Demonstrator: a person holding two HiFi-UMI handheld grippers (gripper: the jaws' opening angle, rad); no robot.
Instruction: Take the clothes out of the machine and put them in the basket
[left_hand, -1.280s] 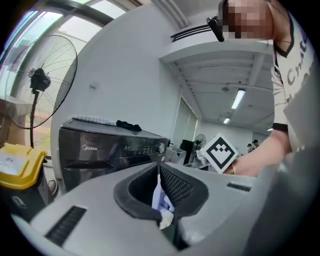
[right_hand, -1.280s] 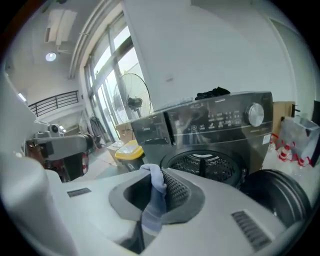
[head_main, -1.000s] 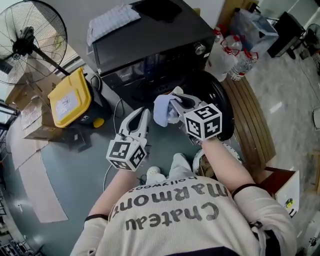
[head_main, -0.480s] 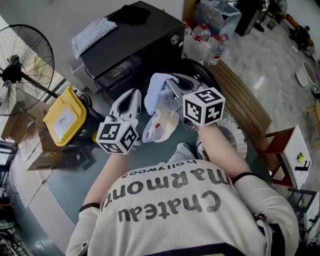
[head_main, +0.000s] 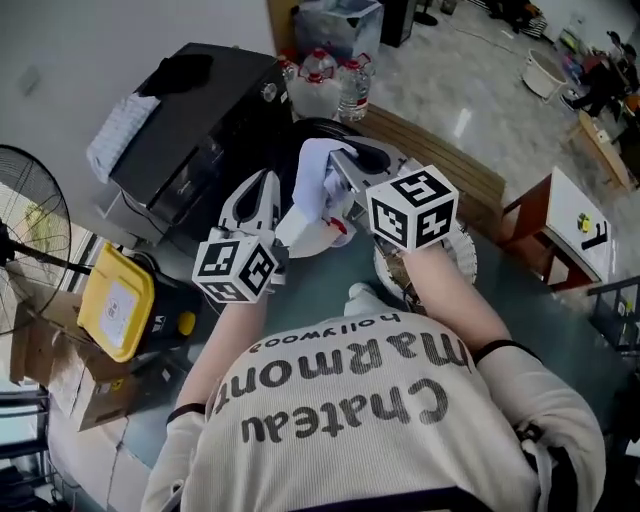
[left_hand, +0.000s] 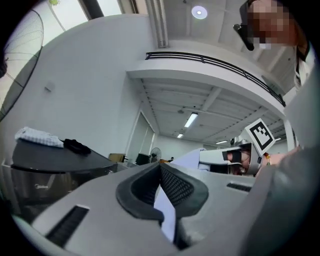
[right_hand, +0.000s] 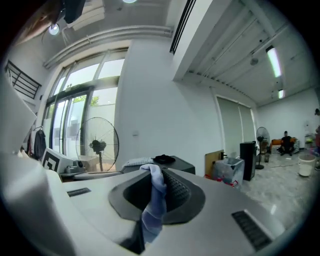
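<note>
My right gripper (head_main: 335, 162) is shut on a pale blue and cream garment (head_main: 312, 188), which hangs down to the left from its tips. In the right gripper view the cloth (right_hand: 152, 210) wraps over the gripper's tips (right_hand: 157, 172) and trails between the pads. My left gripper (head_main: 262, 186) is beside it with its jaws together; in the left gripper view (left_hand: 160, 165) a sliver of pale cloth shows low in the slit, and the garment (left_hand: 190, 156) lies beyond. The black machine (head_main: 190, 130) stands behind. The white basket (head_main: 462, 262) sits under my right forearm.
A white towel (head_main: 120, 125) and a dark item (head_main: 182, 70) lie on the machine. Water bottles (head_main: 330, 85) and a slatted wooden bench (head_main: 450, 165) are to its right. A yellow-lidded box (head_main: 115, 300), a fan (head_main: 30, 235) and cardboard (head_main: 50, 365) stand at left.
Both grippers have risen away from the machine's opening. The garment came out with the right gripper and now hangs longer, its lower end against the left gripper.
</note>
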